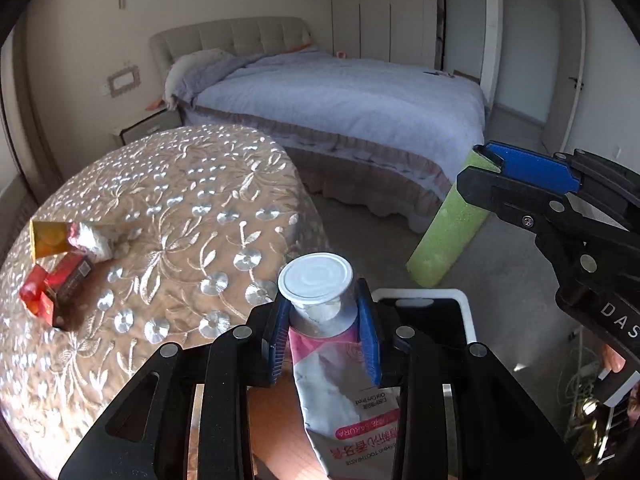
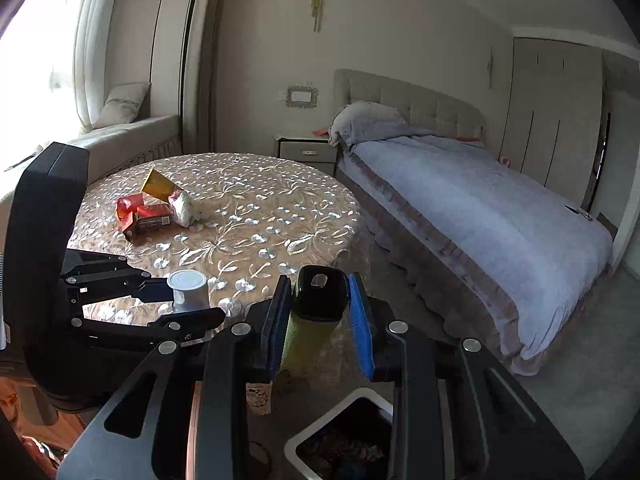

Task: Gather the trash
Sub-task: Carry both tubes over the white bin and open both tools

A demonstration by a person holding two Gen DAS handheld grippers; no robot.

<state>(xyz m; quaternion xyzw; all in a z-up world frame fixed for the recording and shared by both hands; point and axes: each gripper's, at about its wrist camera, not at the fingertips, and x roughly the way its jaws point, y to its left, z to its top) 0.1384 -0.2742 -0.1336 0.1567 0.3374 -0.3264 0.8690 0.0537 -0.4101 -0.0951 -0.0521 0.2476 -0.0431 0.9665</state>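
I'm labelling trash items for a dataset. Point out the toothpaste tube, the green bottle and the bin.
toothpaste tube [image 1: 320, 336], left wrist view, on its shoulder below the white cap.
green bottle [image 1: 448, 236], left wrist view, on its body.
bin [image 2: 340, 408], right wrist view, on its white rim.

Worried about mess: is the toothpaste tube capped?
Capped: a white cap closes the toothpaste tube held in the left gripper.

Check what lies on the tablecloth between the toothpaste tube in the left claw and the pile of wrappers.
Nothing: in the right wrist view, bare tablecloth separates the toothpaste tube from the wrappers.
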